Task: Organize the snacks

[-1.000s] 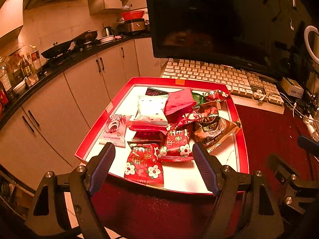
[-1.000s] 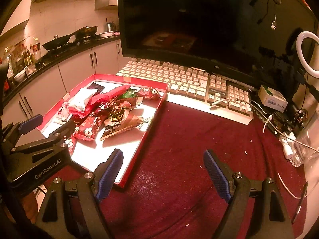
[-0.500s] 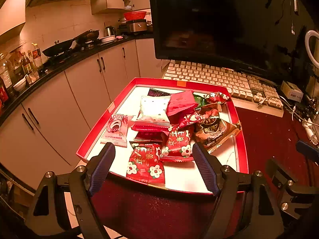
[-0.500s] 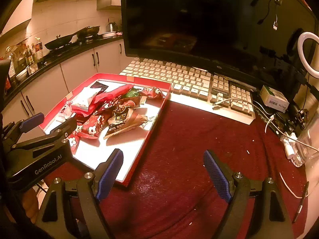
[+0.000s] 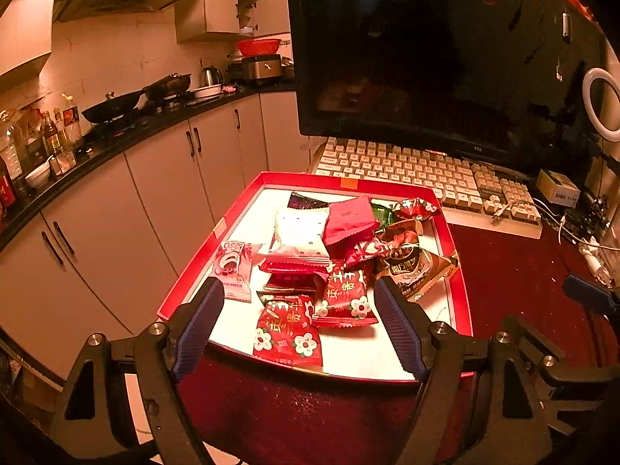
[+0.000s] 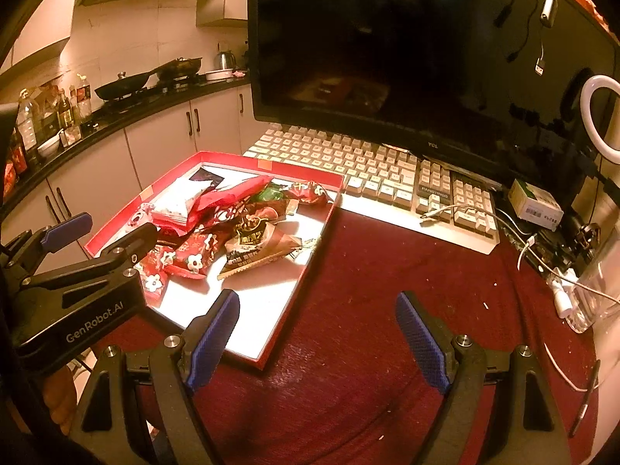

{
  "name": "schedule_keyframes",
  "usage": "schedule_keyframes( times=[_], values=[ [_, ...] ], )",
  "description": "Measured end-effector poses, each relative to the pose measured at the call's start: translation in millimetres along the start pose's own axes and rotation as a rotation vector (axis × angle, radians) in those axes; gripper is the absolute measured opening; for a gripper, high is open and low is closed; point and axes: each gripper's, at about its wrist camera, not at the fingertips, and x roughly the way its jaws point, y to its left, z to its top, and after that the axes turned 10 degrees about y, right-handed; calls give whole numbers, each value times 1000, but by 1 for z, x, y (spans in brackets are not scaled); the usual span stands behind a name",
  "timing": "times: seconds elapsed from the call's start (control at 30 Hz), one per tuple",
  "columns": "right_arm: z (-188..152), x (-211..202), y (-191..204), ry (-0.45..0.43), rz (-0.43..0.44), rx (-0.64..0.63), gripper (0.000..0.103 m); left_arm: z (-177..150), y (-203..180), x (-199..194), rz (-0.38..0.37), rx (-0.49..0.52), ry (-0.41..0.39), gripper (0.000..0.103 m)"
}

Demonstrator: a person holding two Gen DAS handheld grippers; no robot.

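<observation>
One shallow red cardboard tray (image 5: 460, 294) with white floor. Snack packets inside — two red floral foil packets (image 5: 287, 325), one white dotted pouch (image 5: 301, 232), one plain red pouch (image 5: 348, 219), one pink-white cartoon packet (image 5: 233, 265), one brown triangular packet (image 5: 412, 269); others overlap, count unclear. One beige keyboard (image 6: 372, 172), one black monitor (image 6: 407, 46), one white ring light (image 6: 595, 114).

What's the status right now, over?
Left tool open, right tool open, both empty. Snack packets heaped in red tray. Nothing blocking.
</observation>
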Motion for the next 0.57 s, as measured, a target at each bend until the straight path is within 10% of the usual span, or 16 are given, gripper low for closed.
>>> schedule_keyframes(
  times=[0.57],
  values=[
    [1,-2,5,-15,8,-9,84,2,1,-5,7,-15,-32,80]
  ],
)
